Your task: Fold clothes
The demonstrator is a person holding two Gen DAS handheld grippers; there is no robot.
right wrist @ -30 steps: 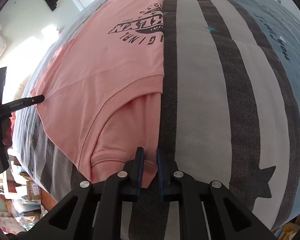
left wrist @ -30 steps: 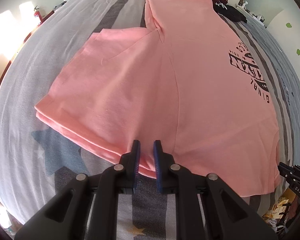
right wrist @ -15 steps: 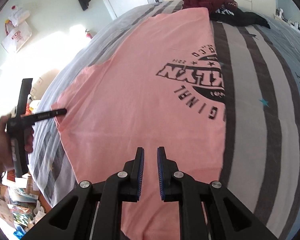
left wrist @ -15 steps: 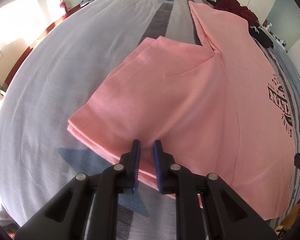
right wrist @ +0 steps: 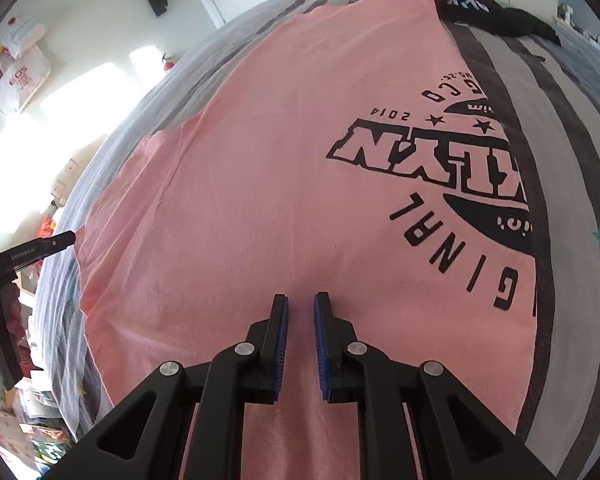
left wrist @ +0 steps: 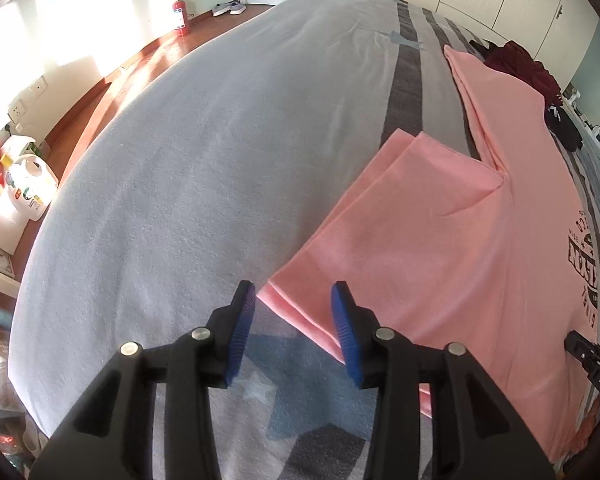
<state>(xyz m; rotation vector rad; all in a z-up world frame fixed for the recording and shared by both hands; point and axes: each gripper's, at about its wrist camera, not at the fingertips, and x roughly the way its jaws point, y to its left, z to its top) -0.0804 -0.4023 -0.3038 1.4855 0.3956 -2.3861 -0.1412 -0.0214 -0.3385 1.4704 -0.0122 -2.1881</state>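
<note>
At the far left of the left wrist view a red fire extinguisher (left wrist: 181, 14) stands on the wooden floor beside the bed (left wrist: 188, 184), whose fleecy grey cover carries dark stripes and pale blue stars. The left gripper (left wrist: 293, 330) hovers over that cover with its jaws opening; the folded corner of the pink T-shirt (left wrist: 440, 248) lies between the blue ribbed pads, but they do not press it.

The shirt is spread flat along the bed, a soft matte knit with one side and its sleeve already turned in over the body, leaving a neat double edge. This looks like the moment of letting go after a lengthwise fold.

In the right wrist view the right gripper (right wrist: 300, 340) sits low over the shirt's near end, its jaws drawn close with a narrow gap. Whether a pinch of cloth lies between them I cannot tell, since the fabric below looks flat. The black printed emblem (right wrist: 452, 184), glossy block lettering, reads upside down to the right.

The next move likely calls for both grippers to take the shirt's near end at matching corners and carry it toward the far end, where dark garments (right wrist: 480, 8) lie heaped.
</note>
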